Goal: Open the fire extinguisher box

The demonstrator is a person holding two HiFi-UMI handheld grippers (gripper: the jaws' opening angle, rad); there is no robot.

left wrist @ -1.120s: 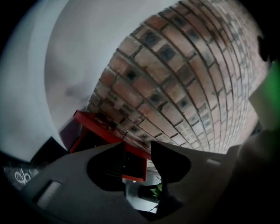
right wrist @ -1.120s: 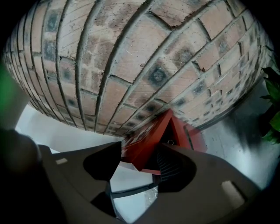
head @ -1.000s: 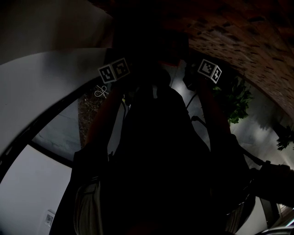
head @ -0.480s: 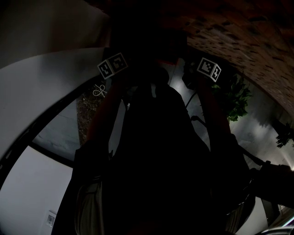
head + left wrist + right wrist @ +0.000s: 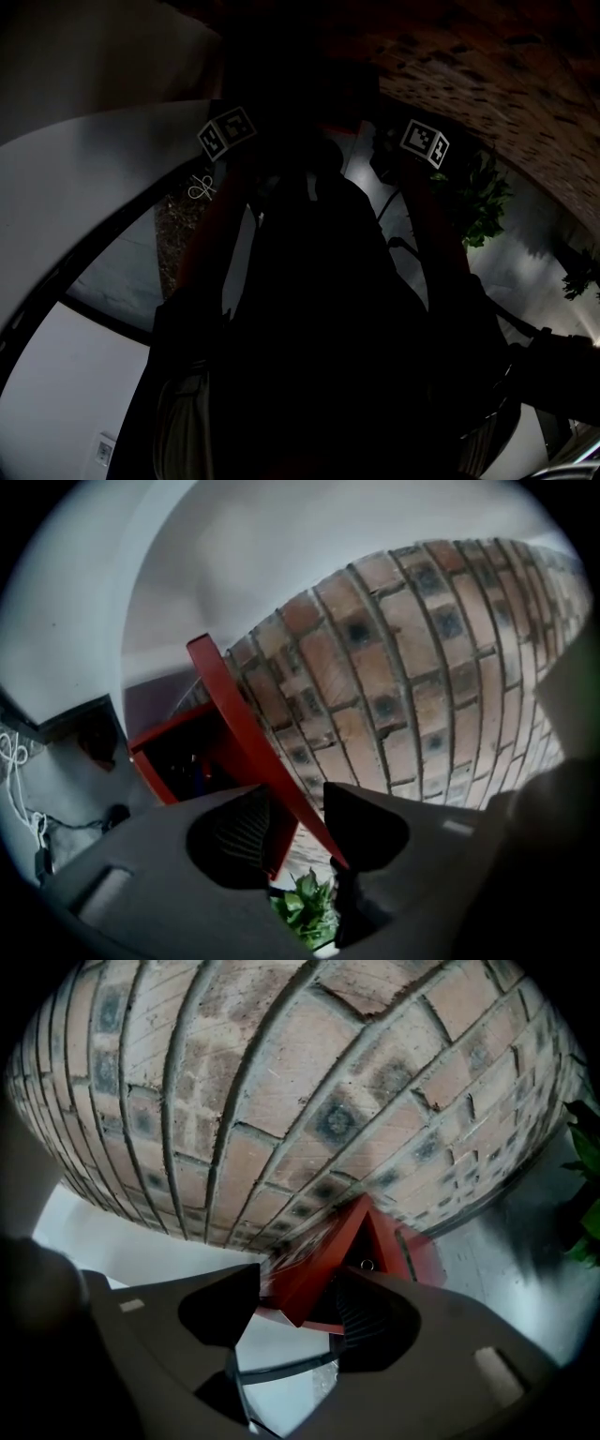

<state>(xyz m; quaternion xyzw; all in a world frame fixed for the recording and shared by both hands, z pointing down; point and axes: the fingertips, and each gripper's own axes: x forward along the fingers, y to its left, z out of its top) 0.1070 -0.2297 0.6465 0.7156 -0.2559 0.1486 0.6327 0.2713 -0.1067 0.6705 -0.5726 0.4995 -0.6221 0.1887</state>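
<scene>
**Q:** What has changed in the last second?

**A:** Very little. In the dark head view the left marker cube (image 5: 228,133) sits a touch higher and further left than a second ago, and the right marker cube (image 5: 426,143) has crept the same way. Both grippers seem to be easing upward together.

**Q:** What are the jaws doing?

**A:** The left gripper (image 5: 289,803) is clenched on the red door (image 5: 239,719). The door's bright edge runs diagonally through the gap and fills it from one tip to the other. The right gripper (image 5: 300,1279) looks clamped on the same door, with a red corner wedged between its tips. I judge that grasp from how fully the panel fills the space, not from any visible pressing.

**Q:** Where is the fire extinguisher box?

**A:** In the left gripper view the fire extinguisher box (image 5: 183,757) lies beyond the jaw tips and to their left, its dark interior exposed, against a brick wall (image 5: 422,667). A green plant (image 5: 305,911) shows through the gap beneath the jaws. In the right gripper view a small ring (image 5: 367,1264) hangs just past the right-hand jaw.

**Q:** What does that mean for the task?

**A:** The door already stands clear of the box — the small rise suggests it is being swung wider, so the opening looks nearly complete.
</scene>
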